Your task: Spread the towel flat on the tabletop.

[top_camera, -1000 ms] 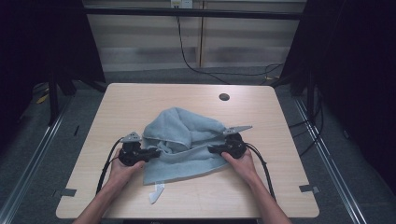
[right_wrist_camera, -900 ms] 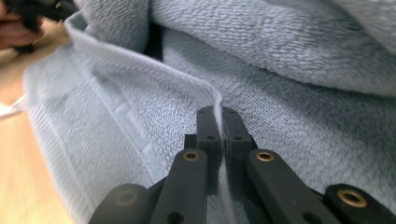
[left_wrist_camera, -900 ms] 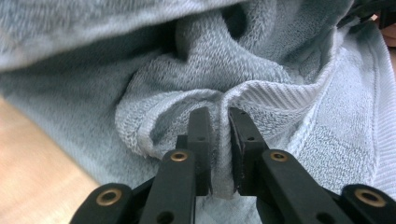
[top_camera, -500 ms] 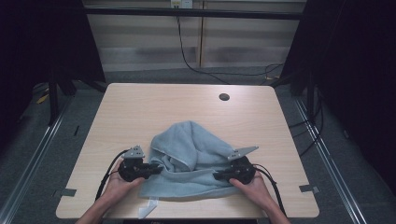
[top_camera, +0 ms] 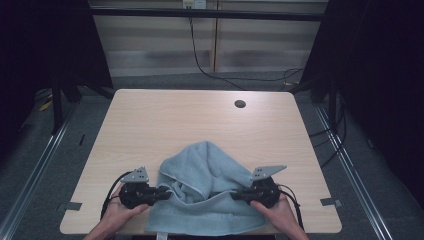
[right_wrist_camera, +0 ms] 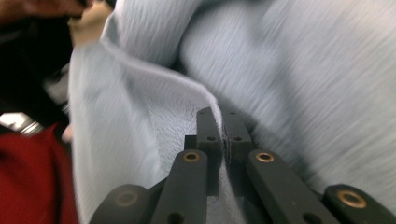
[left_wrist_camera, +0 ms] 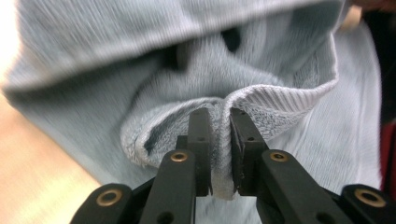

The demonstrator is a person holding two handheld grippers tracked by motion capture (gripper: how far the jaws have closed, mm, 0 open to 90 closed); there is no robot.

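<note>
We have the pale blue terry-cloth towel (top_camera: pixel 205 200) bunched at the near edge of the light wooden bench (top_camera: pixel 165 120), partly hanging over it. Our left hand-held gripper (left_wrist_camera: pixel 219 116) pinches a fold of its hem, and our right hand-held gripper (right_wrist_camera: pixel 223 122) is clamped on another edge. We judge this the spreading step: next, draw the two edges apart to open it flat.

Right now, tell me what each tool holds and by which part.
Both hold the light blue towel: the left tool pinches a bunched hemmed edge, the right tool a thin edge fold.
</note>
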